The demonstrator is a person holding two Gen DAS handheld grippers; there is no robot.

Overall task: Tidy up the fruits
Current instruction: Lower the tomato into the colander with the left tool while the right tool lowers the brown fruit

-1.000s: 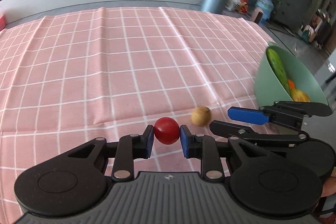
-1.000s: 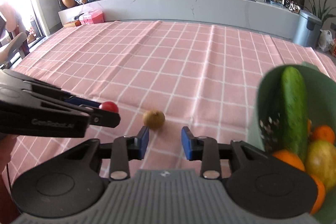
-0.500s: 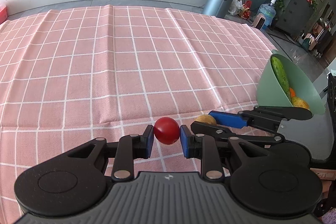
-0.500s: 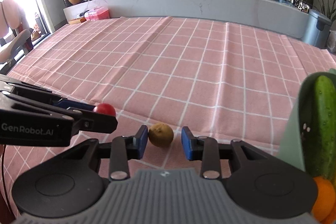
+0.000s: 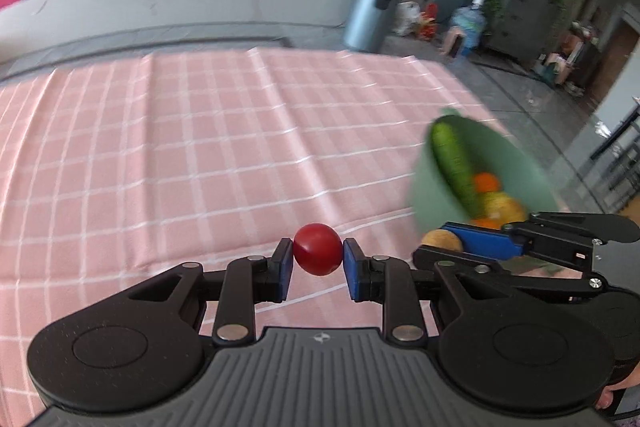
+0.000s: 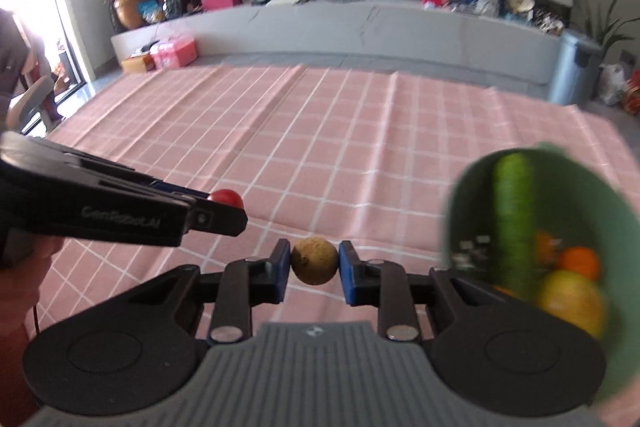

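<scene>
My left gripper (image 5: 317, 259) is shut on a small red tomato (image 5: 318, 249) and holds it above the pink checked cloth. My right gripper (image 6: 314, 263) is shut on a small brown round fruit (image 6: 314, 259), also lifted off the cloth. The brown fruit also shows in the left wrist view (image 5: 440, 241) between the right gripper's blue pads. A green bowl (image 6: 460, 211) to the right holds a cucumber (image 6: 514, 219), oranges and a yellow fruit; it also shows in the left wrist view (image 5: 424, 187). The left gripper appears at the left of the right wrist view (image 6: 224, 205).
The pink checked tablecloth (image 5: 200, 147) covers the table, with creases across it. Its far edge borders a grey floor and a long white counter (image 6: 360, 23). A grey bin (image 5: 370, 15) stands beyond the far right corner.
My right gripper has closed on the brown fruit and lifted it. Both grippers have risen and swung toward the green bowl, which now sits nearer the centre of both views.
</scene>
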